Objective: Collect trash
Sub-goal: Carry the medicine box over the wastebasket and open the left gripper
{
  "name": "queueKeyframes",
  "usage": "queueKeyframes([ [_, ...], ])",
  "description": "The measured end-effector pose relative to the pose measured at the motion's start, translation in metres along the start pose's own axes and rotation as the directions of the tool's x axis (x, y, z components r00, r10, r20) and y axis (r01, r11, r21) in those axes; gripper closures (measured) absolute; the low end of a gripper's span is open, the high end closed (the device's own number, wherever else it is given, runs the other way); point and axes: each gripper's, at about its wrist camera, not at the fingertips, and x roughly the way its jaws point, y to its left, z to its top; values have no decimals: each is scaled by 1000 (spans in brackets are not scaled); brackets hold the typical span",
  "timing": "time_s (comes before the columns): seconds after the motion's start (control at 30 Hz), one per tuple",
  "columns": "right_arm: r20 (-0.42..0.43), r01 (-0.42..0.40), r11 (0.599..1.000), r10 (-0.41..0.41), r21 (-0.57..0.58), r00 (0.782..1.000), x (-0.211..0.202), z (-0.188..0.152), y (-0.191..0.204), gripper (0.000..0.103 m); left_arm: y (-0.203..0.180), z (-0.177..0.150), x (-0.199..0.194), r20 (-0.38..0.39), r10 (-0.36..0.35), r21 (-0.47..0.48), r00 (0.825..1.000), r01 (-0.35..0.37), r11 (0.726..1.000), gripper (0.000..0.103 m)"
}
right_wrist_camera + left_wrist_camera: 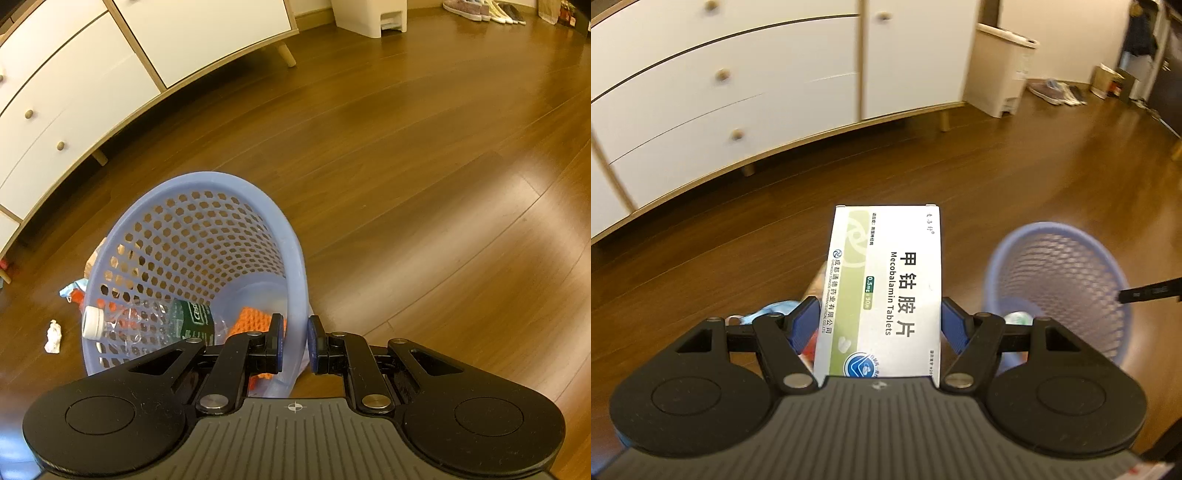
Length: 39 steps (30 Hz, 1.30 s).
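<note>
The left gripper (881, 319) is clamped on a white-and-green medicine box (884, 284), whose long axis runs straight out along the fingers toward the upper middle of the left wrist frame. The blue mesh basket (1060, 291) sits lower right of that box in the same view, blurred, so the drop likely calls for a swing rightward. The right gripper (295, 343) pinches the basket's rim (295, 295) between its pads, one inside and one outside; it looks closed on the wall, though contact is hard to confirm. Inside lie a plastic bottle (155, 321) and something orange (251, 321). A crumpled tissue (53, 336) waits at lower left on the floor (424, 166).
</note>
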Motion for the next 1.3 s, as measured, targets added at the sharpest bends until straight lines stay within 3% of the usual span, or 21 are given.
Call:
queueKeyframes([
  [0.57, 9, -5, 997, 5, -71, 1000, -4, 12, 6, 94, -100, -4, 16, -68, -94, 128, 993, 103, 986, 37],
  [1.07, 9, 1, 997, 0, -73, 1000, -2, 14, 11, 94, -130, -1, 37, -90, -126, 177, 988, 140, 974, 37],
  [1.3, 8, 7, 997, -6, -75, 1000, -1, 13, 13, 94, -147, 3, 41, -63, -193, 197, 979, 202, 959, 34],
])
